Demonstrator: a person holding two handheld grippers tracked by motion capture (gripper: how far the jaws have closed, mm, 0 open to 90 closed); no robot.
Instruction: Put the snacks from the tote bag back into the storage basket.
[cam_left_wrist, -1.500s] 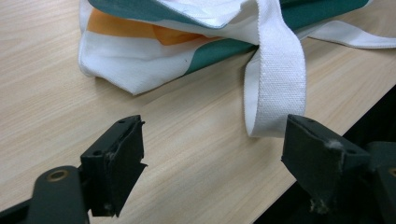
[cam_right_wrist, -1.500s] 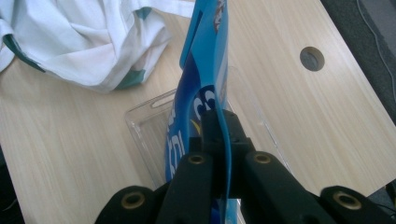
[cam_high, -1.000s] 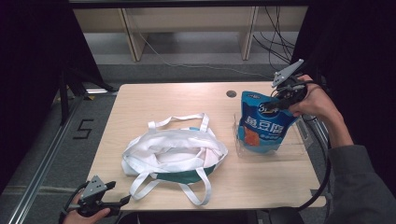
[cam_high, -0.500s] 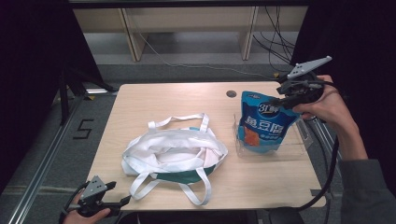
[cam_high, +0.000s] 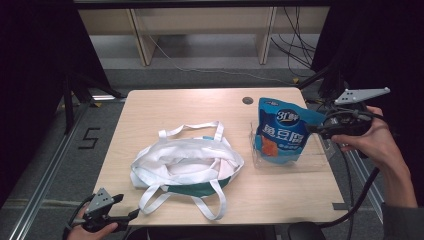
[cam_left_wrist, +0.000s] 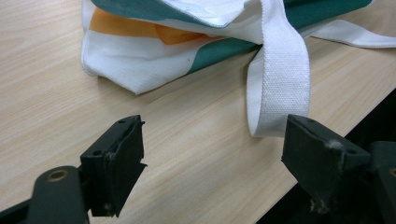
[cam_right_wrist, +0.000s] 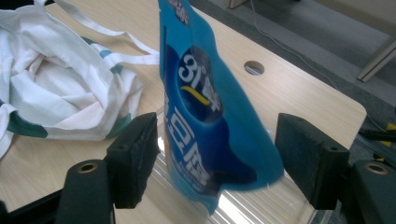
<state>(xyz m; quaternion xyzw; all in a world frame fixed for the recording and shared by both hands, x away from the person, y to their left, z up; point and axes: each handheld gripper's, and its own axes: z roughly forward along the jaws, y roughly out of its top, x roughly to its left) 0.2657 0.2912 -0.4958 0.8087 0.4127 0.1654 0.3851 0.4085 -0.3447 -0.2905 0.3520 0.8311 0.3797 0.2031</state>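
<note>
**Soft bag, slippery pouch: where we take hold**

Since our left gripper (cam_high: 131, 215) hovers at the table's (cam_high: 165, 107) near left edge with its jaws wide and empty, we judge the cloth bag (cam_high: 186, 162) just ahead: limp, light, best pinched by the strap (cam_left_wrist: 279, 79) lying before the jaws. To the right, the blue pouch (cam_high: 282, 131) stands upright in a clear tray (cam_high: 312, 162). It looks glossy, flexible and likely slippery, so we would grip its flat top seam. Our right gripper (cam_right_wrist: 215, 161), jaws wide, holds nothing, the pouch between them untouched.
</note>
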